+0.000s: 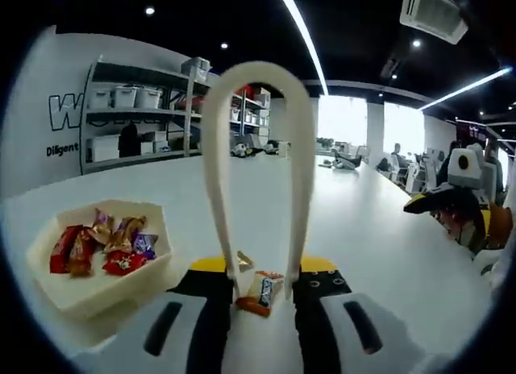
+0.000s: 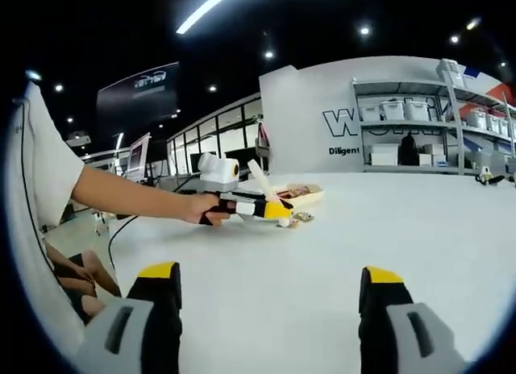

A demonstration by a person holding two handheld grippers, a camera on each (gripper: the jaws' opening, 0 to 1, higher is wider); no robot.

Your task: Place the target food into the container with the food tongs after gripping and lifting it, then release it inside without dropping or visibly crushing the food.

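Wrapped candy (image 1: 260,292) lies on white table (image 1: 379,229), between tips of cream food tongs (image 1: 256,172), right at my left gripper (image 1: 260,297). Tong tips look touching wrapper; cannot tell if squeezed. My left jaws clenched on tongs. Small gold wrapper bit (image 1: 243,259) just behind candy. Cream container (image 1: 97,261) near, to left, holding several wrapped sweets (image 1: 105,243); apart from tongs. My right gripper (image 2: 270,309) hovers over bare table, jaws spread wide, nothing between. Person's hand (image 2: 201,208) holds left gripper. Shelving (image 1: 145,116) with bins at wall.
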